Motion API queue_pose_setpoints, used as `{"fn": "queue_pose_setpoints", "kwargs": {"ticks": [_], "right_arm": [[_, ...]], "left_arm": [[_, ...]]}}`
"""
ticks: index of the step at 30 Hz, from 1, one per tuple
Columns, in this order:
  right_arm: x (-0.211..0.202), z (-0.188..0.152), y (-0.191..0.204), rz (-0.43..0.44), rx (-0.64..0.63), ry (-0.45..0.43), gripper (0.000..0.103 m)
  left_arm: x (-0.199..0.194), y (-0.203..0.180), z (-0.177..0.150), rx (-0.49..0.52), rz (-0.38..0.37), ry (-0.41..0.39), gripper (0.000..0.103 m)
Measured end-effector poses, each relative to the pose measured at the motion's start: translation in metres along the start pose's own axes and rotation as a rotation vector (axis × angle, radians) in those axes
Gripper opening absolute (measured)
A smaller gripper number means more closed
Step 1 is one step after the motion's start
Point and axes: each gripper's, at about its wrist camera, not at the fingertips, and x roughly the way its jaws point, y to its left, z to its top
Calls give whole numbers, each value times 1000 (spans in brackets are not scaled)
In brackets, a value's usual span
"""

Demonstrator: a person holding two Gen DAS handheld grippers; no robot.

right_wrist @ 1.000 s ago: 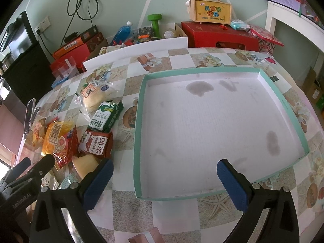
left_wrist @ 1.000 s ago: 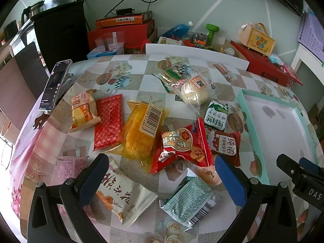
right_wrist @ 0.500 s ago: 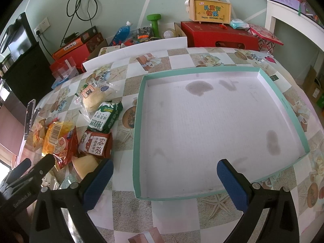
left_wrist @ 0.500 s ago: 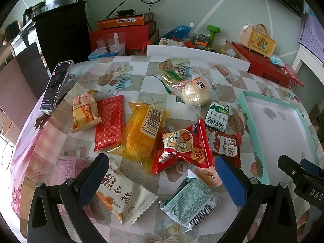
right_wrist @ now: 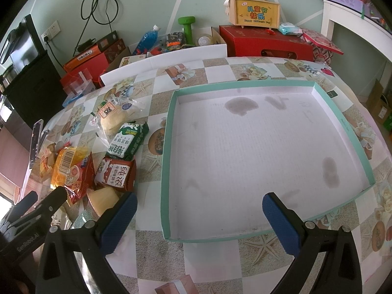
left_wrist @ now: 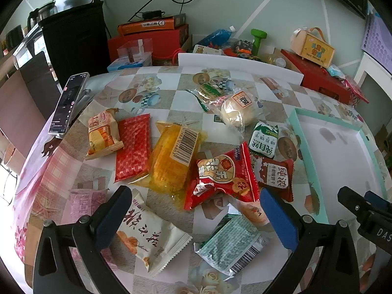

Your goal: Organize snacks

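Several snack packs lie on the tablecloth in the left wrist view: a red puffed bag (left_wrist: 224, 175), a yellow pack with a barcode (left_wrist: 175, 159), a red flat pack (left_wrist: 133, 150), a white pack (left_wrist: 152, 236), a green-white pack (left_wrist: 231, 246) and a bun in clear wrap (left_wrist: 238, 114). My left gripper (left_wrist: 196, 216) is open above the near packs, holding nothing. My right gripper (right_wrist: 199, 223) is open above the near edge of the teal-rimmed white tray (right_wrist: 166, 161), which holds nothing. The tray rim also shows in the left wrist view (left_wrist: 308, 154).
A phone (left_wrist: 68, 103) leans at the table's left edge. A white board (right_wrist: 164, 60) stands along the far edge. Red boxes (right_wrist: 265, 41), a green dumbbell (right_wrist: 187, 25) and a black cabinet (left_wrist: 73, 41) sit behind the table. More packs (right_wrist: 117, 172) lie left of the tray.
The left wrist view has shifted slightly, the snacks sliding a little down and right in frame. The right gripper has hardly moved. Both stay open.
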Motion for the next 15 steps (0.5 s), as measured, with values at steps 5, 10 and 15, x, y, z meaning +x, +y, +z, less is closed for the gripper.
{"fn": "queue_pose_setpoints", "kwargs": {"ticks": [5,10,15], "right_arm": [[0,0,0,0,0,0,103],[0,0,-1,0,-1,0,103],[-1,1,-1,1,0,-1,103]], "left_arm": [[0,0,0,6,1,3,103],[0,0,0,11,1,4,103],[0,0,-1,11,2,5,103]]}}
